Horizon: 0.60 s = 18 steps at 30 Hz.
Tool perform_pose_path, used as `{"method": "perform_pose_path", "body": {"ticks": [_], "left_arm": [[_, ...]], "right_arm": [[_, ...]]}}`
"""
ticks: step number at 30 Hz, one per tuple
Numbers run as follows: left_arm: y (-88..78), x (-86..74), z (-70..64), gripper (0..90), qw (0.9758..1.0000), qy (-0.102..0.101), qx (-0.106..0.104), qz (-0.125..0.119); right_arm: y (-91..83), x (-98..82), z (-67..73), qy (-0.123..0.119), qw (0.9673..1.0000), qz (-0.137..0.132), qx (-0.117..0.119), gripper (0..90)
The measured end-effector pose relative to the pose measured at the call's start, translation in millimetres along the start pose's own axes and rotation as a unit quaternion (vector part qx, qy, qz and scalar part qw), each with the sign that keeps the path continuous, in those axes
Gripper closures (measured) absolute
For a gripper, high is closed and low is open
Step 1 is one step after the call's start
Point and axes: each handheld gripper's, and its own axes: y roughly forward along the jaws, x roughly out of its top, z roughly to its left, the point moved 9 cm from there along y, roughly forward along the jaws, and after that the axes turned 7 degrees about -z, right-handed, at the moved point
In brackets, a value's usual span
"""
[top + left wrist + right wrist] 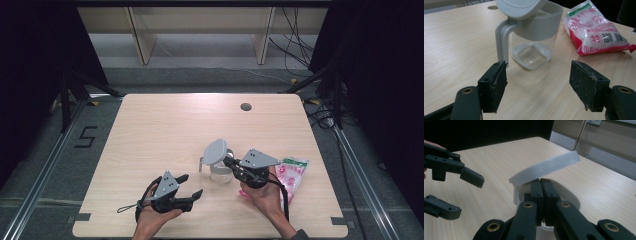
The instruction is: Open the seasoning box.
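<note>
Jar (220,170): a clear container with a grey collar, a grey handle and a hinged grey lid (215,150); it stands on the table (165,125), near the front edge, a little right of the middle. It looks empty.
Lid: tilted up and open, hinged on the handle side of the jar.
Bag (291,175): a white and pink packet, flat on the table, just right of the jar, not touching it as far as one can see.
Right gripper (542,185): its jaws are pressed together with nothing between them; their tips sit at the jar's rim, under the raised lid, and seem to prop it up.
Left gripper (192,186): it is left of the jar and in front of it, well apart from it; its jaws stand wide apart and hold nothing.
Step in hand (a judgement): the lid is kept open while the left gripper gets ready to take the jar.
How to do it well: the left gripper should come level to the handle (502,37) or the body, close gently and keep the jar upright; the right gripper should not push sideways, because the light jar may slide or tip.
Risk: the clear wall is smooth, so a weak grip may slip.
</note>
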Motion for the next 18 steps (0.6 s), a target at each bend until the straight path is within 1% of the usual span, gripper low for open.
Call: {"method": "perform_pose_path", "body": {"ticks": [1,2,3,5,6,7,8,9,10,11,12,13,14,15,16,18], "left_arm": [[0.0,-0.8,-2.0,29.1,1.0000,-0.007,-0.003,-0.001],[-0.9,-1.4,-4.5,28.4,0.9999,-0.012,-0.010,0.001],[-1.7,-1.4,-6.8,28.4,0.9998,-0.015,-0.012,0.001],[-2.1,-3.6,-9.7,28.3,0.9999,-0.004,-0.016,0.006],[-2.4,-4.5,-10.8,28.1,0.9998,-0.006,-0.014,0.008],[-1.2,-4.5,-13.0,28.1,0.9998,-0.012,-0.019,0.002],[-1.9,-6.4,-13.0,28.1,0.9998,-0.007,-0.019,0.008],[-2.0,-7.1,-13.1,28.1,0.9998,-0.007,-0.018,0.009],[-1.2,-7.8,-13.7,28.1,0.9997,-0.012,-0.018,0.007],[-1.9,-9.1,-12.5,28.1,0.9998,-0.008,-0.017,0.011],[-1.9,-9.6,-12.9,28.1,0.9997,-0.014,-0.015,0.010],[-2.0,-10.1,-11.8,28.1,0.9998,-0.011,-0.017,0.010],[-2.7,-10.4,-11.2,28.1,0.9998,-0.013,-0.013,0.010],[-3.3,-11.3,-9.6,28.1,0.9998,-0.011,-0.012,0.012],[-3.3,-12.0,-8.9,28.1,0.9998,-0.015,-0.012,0.010],[-3.1,-12.2,-8.7,28.1,0.9998,-0.013,-0.013,0.008]], "right_arm": [[0.7,0.7,0.9,0.001,1.0000,-0.002,0.000,89.6],[1.1,1.1,2.1,-0.002,1.0000,0.000,0.003,89.5],[1.1,1.1,2.1,-0.002,1.0000,0.000,0.003,89.5],[1.5,2.8,3.6,-0.004,1.0000,-0.001,0.006,89.5],[1.9,3.8,4.9,-0.003,1.0000,-0.001,0.007,89.5],[2.4,4.7,5.6,-0.003,1.0000,-0.003,0.007,89.5],[2.0,5.1,6.3,0.001,1.0000,-0.001,0.005,89.5],[4.3,7.4,7.6,-0.006,0.9999,-0.006,0.007,89.5],[4.3,7.4,7.6,-0.006,0.9999,-0.006,0.007,89.5],[6.1,7.1,10.3,-0.003,0.9999,-0.002,0.013,89.5],[6.1,7.1,10.3,-0.003,0.9999,-0.002,0.013,89.5],[7.3,7.1,10.9,-0.003,0.9999,-0.003,0.012,89.5],[8.9,7.3,12.3,-0.008,0.9998,-0.002,0.017,89.5],[8.9,7.3,12.3,-0.008,0.9998,-0.002,0.017,89.5],[10.8,8.0,15.4,0.000,0.9999,-0.005,0.016,89.5],[11.5,8.6,16.2,-0.004,0.9998,-0.006,0.018,89.5]]}}
